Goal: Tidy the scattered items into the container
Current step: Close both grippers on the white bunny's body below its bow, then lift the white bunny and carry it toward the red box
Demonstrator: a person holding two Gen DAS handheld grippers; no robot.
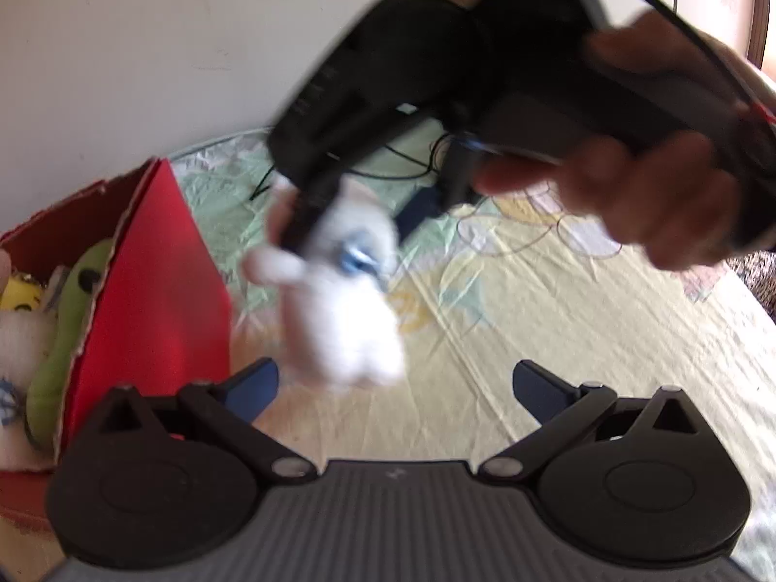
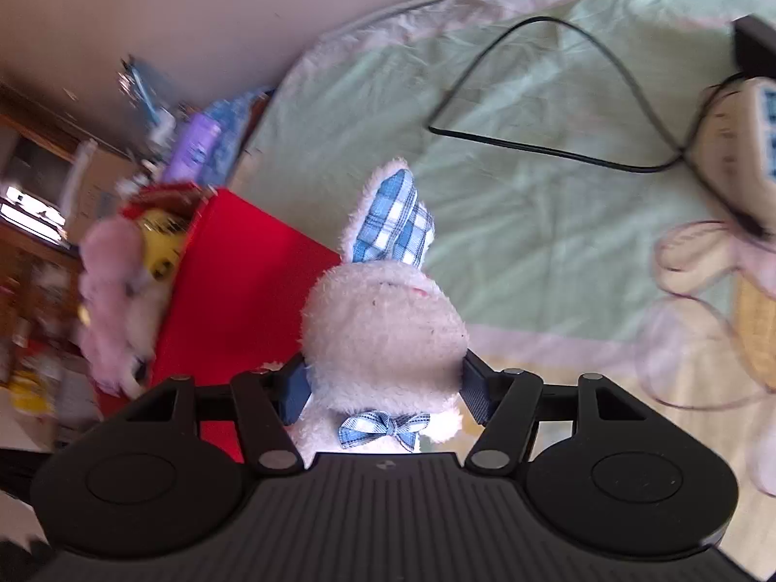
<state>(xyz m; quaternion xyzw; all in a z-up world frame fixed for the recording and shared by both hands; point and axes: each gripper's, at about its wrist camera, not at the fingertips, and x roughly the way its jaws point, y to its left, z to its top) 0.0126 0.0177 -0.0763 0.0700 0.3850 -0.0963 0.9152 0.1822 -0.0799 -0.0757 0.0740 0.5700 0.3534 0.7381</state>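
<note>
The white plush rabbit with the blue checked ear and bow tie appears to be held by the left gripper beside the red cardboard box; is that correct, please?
Not quite: the right gripper holds the white plush rabbit, as the right wrist view shows, beside the red cardboard box. The left gripper is open and holds nothing.

Bunny: fuzzy white plush, checked cloth ear
Box: matt red card, torn rough edges
Bedsheet: creased printed cloth
</note>
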